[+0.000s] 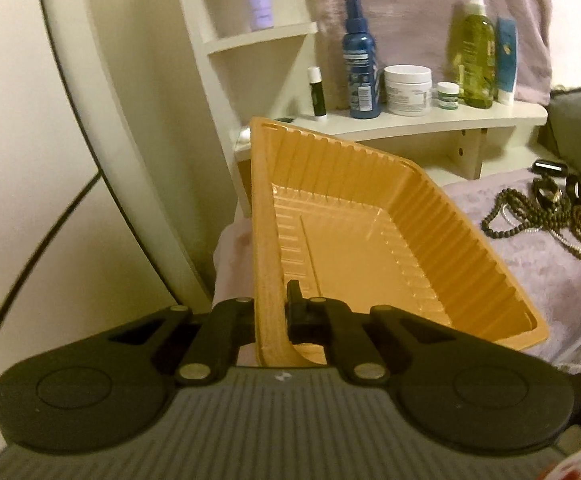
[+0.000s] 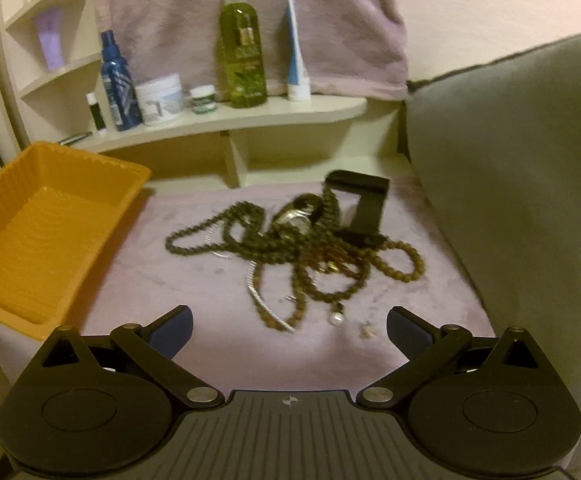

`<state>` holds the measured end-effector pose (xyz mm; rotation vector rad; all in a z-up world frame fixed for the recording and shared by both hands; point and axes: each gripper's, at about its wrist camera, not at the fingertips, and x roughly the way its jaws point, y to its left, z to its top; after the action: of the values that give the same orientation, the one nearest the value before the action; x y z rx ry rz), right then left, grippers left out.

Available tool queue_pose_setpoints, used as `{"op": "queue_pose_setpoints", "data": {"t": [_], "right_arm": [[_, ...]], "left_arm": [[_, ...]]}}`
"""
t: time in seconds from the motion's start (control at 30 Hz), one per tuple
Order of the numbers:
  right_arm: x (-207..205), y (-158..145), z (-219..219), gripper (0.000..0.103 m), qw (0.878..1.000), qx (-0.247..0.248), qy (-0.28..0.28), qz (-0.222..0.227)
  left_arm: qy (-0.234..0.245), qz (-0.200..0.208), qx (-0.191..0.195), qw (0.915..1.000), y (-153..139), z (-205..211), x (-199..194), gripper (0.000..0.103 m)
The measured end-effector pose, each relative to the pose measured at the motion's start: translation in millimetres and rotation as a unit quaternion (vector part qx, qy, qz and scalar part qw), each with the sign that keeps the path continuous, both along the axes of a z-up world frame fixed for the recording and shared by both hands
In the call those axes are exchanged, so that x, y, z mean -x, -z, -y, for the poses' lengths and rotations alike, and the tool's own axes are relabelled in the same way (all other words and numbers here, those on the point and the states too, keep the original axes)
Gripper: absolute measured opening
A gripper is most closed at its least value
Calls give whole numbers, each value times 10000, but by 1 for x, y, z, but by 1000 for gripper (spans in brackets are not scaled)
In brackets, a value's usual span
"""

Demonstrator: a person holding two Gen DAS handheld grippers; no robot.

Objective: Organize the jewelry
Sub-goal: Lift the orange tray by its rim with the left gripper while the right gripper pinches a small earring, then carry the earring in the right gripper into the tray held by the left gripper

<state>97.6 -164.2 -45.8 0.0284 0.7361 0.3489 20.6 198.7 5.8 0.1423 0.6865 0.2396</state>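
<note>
The left tongs [image 1: 274, 320] are pinching the near wall of the orange tray [image 1: 370, 248], one black finger sitting inside the wall and the other outside it. The tray is a thin, glossy moulded-plastic rectangle with ribbed, fluted walls and a flat rim; in the left wrist view it is tilting, its far corner rising against the cream shelf [image 1: 410, 126]. In the right wrist view the tray [image 2: 46, 236] is showing at the left edge of the mauve cloth [image 2: 218, 344].

The right tongs [image 2: 289, 326] are standing spread wide with nothing between the blue-faced pads [image 2: 174, 330], pointing downward at the cloth just short of the jewelry pile [image 2: 302, 248].

The pile is lying on the plush, matte cloth, well apart from the tray. It is consisting of tangled strands of round brown beads, a thin silvery chain, a pale pearl-like drop and a round metallic piece, possibly a watch. A black angular holder [image 2: 364, 204] is standing at the pile's far side.

On the curved shelf are standing a blue spray bottle [image 2: 118, 84], a white jar [image 2: 160, 98], a green spray bottle [image 2: 242, 52] and a blue-and-white tube [image 2: 296, 64]. A grey cushion [image 2: 522, 168] is bordering the cloth on the right.
</note>
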Motion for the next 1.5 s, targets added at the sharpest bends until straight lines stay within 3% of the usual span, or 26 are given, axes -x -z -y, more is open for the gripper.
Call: {"op": "queue_pose_setpoints", "data": {"t": [0.17,0.23,0.3,0.43,0.5,0.87,1.03,1.17,1.33,1.5], "right_arm": [[-3,12,16,102,9999,70,80,54],[-6,16,20,93,9998,150,83,112],[-13,21,24,73,9999,127,65,27],[-20,32,28,56,9996,268,85,-5],[-22,37,28,43,9993,356,62,-38],[-24,40,23,9,9983,571,-85,68],[-22,36,22,8,9982,576,-36,170],[-19,15,10,8,9986,317,-265,317],[-12,-14,-40,8,9908,-464,-1228,342],[-2,-19,-104,8,9726,-721,-2193,275]], "left_arm": [[100,-22,-407,9991,-4,16,3,5],[138,1,-570,9983,-6,23,3,4],[173,27,-697,9974,-7,30,5,5],[205,94,-787,9966,-9,39,5,5],[228,107,-828,9962,-9,43,5,5],[89,41,-766,9970,-9,44,1,4],[83,31,-766,9970,-10,45,0,4],[93,38,-768,9970,-10,45,0,4],[116,54,-769,9970,-11,45,0,5],[88,61,-710,9974,-11,43,0,5]]}}
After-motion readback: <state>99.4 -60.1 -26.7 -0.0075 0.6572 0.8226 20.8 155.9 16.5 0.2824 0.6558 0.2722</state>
